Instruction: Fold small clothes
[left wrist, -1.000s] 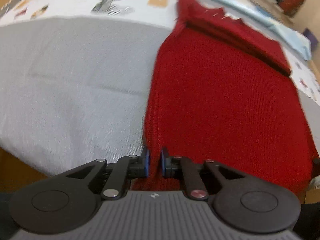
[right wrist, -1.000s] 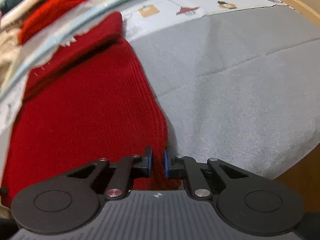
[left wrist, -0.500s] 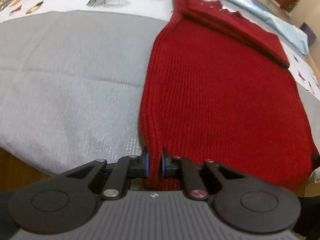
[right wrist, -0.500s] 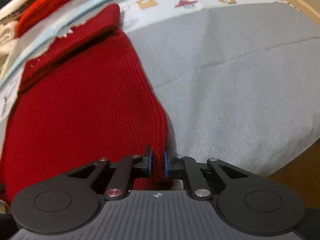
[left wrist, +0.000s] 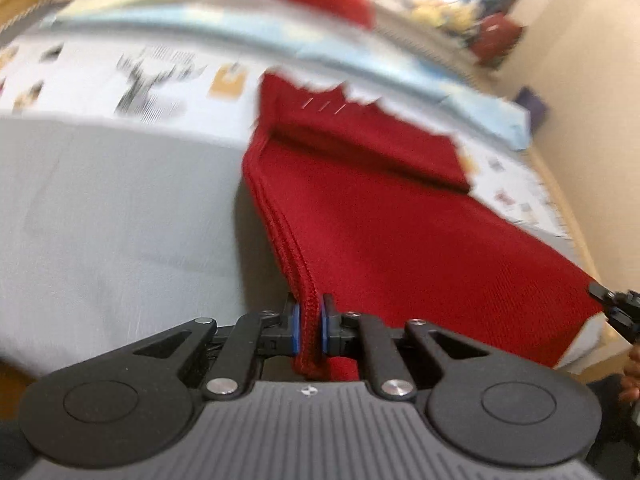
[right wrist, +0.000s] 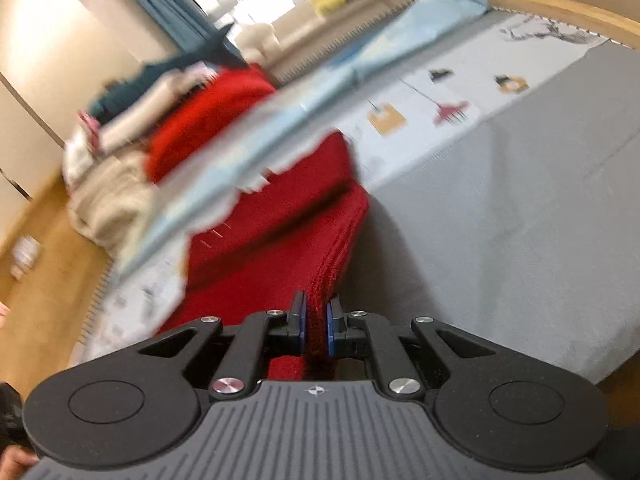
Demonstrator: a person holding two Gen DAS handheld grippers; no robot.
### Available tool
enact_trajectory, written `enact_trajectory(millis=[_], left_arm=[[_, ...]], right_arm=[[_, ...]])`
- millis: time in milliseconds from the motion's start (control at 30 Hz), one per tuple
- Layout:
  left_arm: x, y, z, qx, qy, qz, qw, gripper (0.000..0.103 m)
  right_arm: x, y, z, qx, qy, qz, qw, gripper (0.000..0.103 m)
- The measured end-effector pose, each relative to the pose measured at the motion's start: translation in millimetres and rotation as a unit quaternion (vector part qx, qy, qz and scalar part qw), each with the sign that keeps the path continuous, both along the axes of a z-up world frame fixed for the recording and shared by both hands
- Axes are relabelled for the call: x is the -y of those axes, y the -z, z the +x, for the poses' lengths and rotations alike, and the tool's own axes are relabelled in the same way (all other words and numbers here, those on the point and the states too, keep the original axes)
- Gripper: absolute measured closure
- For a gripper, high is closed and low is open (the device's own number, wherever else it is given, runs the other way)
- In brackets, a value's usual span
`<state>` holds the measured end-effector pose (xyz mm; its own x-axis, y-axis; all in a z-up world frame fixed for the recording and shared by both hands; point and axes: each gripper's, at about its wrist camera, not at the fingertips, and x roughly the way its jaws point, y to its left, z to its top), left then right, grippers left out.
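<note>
Through the left wrist camera I see my left gripper [left wrist: 307,326] with its jaws drawn narrow, pinching the near left corner of the red knit garment [left wrist: 380,236] between the blue pads [left wrist: 295,328]. The ribbed edge of the knit runs straight down into the gap. The garment lies stretched across the grey cloth [left wrist: 112,216], its near hem raised off the surface at my gripper, with a shadow under that edge. Its far end is folded over into a darker band. At the right edge of this view the tip of the right gripper [left wrist: 618,306] meets the garment's other near corner. Beyond the garment I see a white printed sheet [left wrist: 152,76] and a pale blue folded fabric [left wrist: 360,52], all blurred.

Through the right wrist camera I see my right gripper [right wrist: 316,330], jaws likewise narrow, clamped on the near right corner of the red knit garment [right wrist: 272,248]. The knit's edge stands up between the pads [right wrist: 330,330] and several stacked ribbed layers show along that side. The grey cloth [right wrist: 500,240] spreads to the right of it. The pale blue folded fabric [right wrist: 320,100] crosses behind the garment, partly over its far end. Further back sits a blurred pile of clothes [right wrist: 160,120], red, cream and dark teal, on the wooden floor [right wrist: 44,288].
</note>
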<state>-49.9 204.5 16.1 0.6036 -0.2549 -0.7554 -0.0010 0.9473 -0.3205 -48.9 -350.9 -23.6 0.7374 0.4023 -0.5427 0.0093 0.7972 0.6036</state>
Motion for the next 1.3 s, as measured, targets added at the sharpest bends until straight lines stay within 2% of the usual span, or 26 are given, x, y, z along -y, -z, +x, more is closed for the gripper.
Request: enact_trajectory(millis=[167, 233, 367, 433, 567, 733, 833, 867, 900, 933, 1000, 1033, 1067, 1133, 1200, 1300], left_arm=[[1, -59, -34, 0.057, 0.053, 0.002, 0.997, 0.094], [-3, -76, -54, 0.067, 0.064, -0.012, 0.9956, 0.094], [-25, -90, -83, 0.08, 0.05, -0.063, 0.9935, 0.094], [-39, -86, -74, 0.072, 0.034, -0.084, 0.9933, 0.094], [-51, -63, -5, 0.044, 0.022, -0.065, 0.9967, 0.094], [-63, -10, 120, -0.017, -0.023, -0.101, 0.9945, 0.093], [-68, 23, 171, -0.054, -0.043, -0.105, 0.992, 0.089], [-69, 31, 178, -0.058, -0.058, -0.097, 0.9919, 0.082], [-71, 37, 182, -0.054, -0.066, -0.09, 0.9923, 0.073], [-74, 44, 182, -0.045, -0.07, -0.083, 0.993, 0.07], [-82, 62, 182, -0.062, -0.084, -0.097, 0.9898, 0.068], [-85, 70, 182, -0.079, -0.09, -0.106, 0.9871, 0.068], [-86, 73, 182, -0.078, -0.091, -0.108, 0.9869, 0.068], [-83, 81, 183, -0.083, -0.085, -0.087, 0.9891, 0.061], [-80, 92, 190, -0.098, -0.072, -0.069, 0.9902, 0.059], [-77, 106, 196, -0.113, -0.068, -0.064, 0.9892, 0.059]], right_arm=[[12, -51, -21, 0.049, -0.006, 0.01, 0.999, 0.095], [15, -73, -41, 0.067, -0.005, 0.007, 0.998, 0.095], [30, -101, -81, 0.087, 0.008, 0.028, 0.996, 0.095], [40, -102, -82, 0.079, 0.016, 0.042, 0.996, 0.095], [47, -79, -33, 0.033, 0.031, 0.032, 0.998, 0.095], [38, -36, 76, -0.02, 0.023, -0.037, 0.999, 0.094], [40, -13, 123, -0.038, 0.065, -0.066, 0.995, 0.086], [42, -7, 133, -0.043, 0.089, -0.08, 0.992, 0.081], [45, 0, 141, -0.053, 0.107, -0.087, 0.989, 0.068], [46, 6, 145, -0.051, 0.11, -0.088, 0.989, 0.064], [48, 22, 146, -0.046, 0.104, -0.087, 0.99, 0.064], [48, 31, 146, -0.059, 0.098, -0.085, 0.99, 0.063], [47, 40, 150, -0.09, 0.087, -0.079, 0.989, 0.063], [41, 50, 153, -0.092, 0.057, -0.059, 0.992, 0.063], [30, 59, 158, -0.1, 0.033, -0.087, 0.991, 0.061], [20, 82, 170, -0.153, 0.021, -0.103, 0.983, 0.059]])
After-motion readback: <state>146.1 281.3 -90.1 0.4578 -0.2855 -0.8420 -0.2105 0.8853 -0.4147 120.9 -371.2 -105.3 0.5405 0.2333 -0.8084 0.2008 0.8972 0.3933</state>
